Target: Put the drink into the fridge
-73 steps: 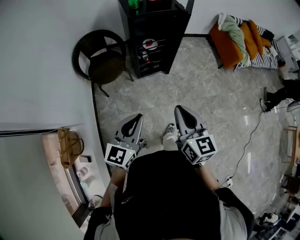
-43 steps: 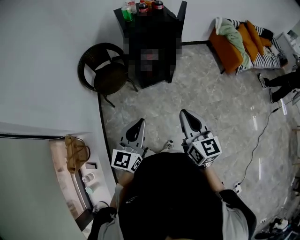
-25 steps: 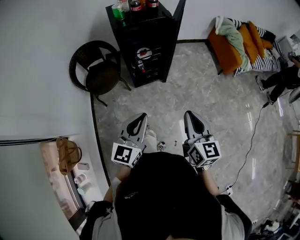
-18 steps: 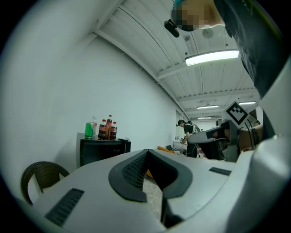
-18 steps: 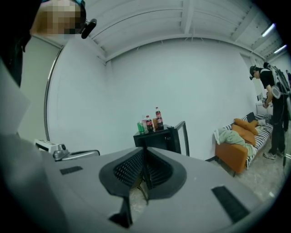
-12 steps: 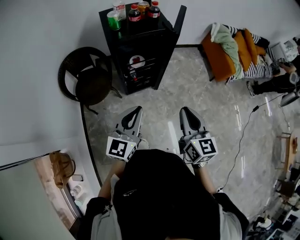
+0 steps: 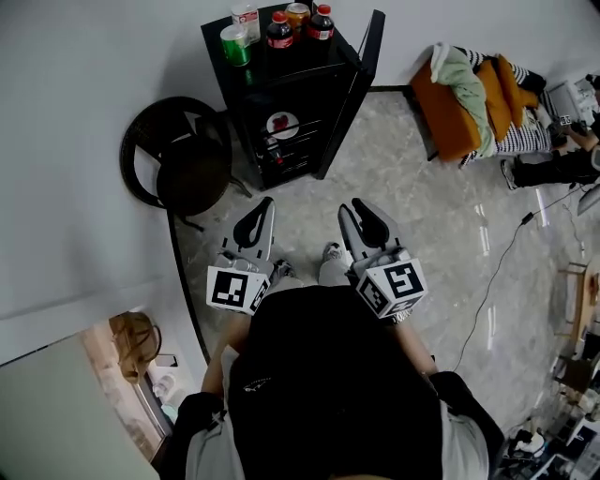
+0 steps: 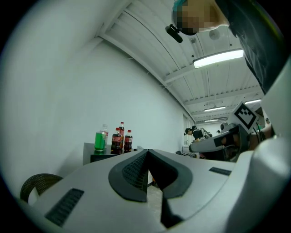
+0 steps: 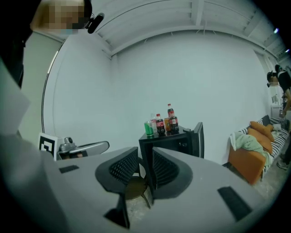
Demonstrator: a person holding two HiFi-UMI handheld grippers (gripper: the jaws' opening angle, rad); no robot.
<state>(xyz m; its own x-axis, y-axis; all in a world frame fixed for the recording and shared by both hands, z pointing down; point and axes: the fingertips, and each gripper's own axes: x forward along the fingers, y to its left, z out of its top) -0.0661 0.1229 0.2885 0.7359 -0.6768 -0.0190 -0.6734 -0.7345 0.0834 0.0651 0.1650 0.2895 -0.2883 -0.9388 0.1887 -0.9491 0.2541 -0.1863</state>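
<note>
My left gripper (image 8: 148, 152) is clenched empty, right gripper (image 9: 145, 151) opening on nothing; drinks (image 7: 279, 28) top the fridge (image 7: 305, 98) ahead, chair (image 7: 183, 164) beside.

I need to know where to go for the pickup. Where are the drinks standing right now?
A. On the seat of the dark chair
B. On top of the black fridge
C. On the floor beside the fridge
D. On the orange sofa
B: the bottles and cans stand together on the top of the black fridge, whose door stands open.
</note>
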